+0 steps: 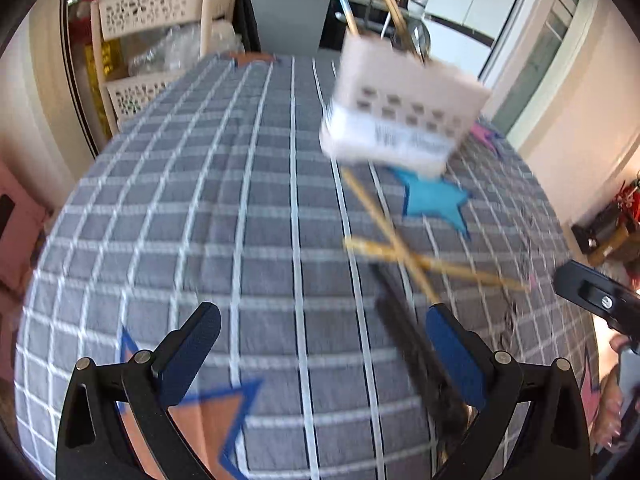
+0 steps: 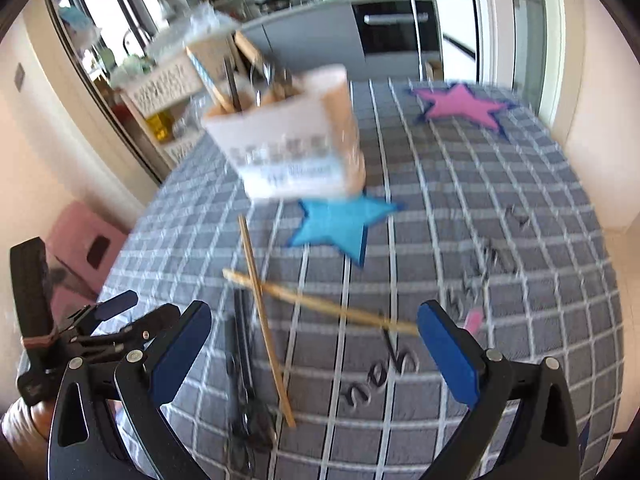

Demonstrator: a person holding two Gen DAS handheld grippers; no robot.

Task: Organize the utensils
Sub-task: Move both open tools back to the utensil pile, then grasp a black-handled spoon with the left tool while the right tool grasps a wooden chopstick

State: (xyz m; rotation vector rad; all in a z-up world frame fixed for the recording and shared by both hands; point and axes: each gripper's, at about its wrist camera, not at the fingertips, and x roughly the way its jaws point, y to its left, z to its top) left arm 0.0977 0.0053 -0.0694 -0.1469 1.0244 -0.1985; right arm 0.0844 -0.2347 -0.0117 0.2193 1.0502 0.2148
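A white perforated utensil holder (image 1: 404,114) stands on the grey checked tablecloth (image 1: 224,216) with several utensils upright in it; it also shows in the right wrist view (image 2: 292,140). Two wooden chopsticks (image 1: 404,256) lie crossed in front of it, also seen in the right wrist view (image 2: 264,316). A dark utensil (image 1: 416,344) lies beside them, close to my left gripper's right finger; it shows in the right wrist view (image 2: 244,372). My left gripper (image 1: 324,340) is open and empty. My right gripper (image 2: 314,340) is open and empty above the chopsticks.
A blue star patch (image 2: 340,224) lies in front of the holder and a pink star patch (image 2: 460,106) at the far right. Beige basket shelves (image 1: 156,40) stand past the table's far left. Kitchen counters (image 2: 320,20) lie behind.
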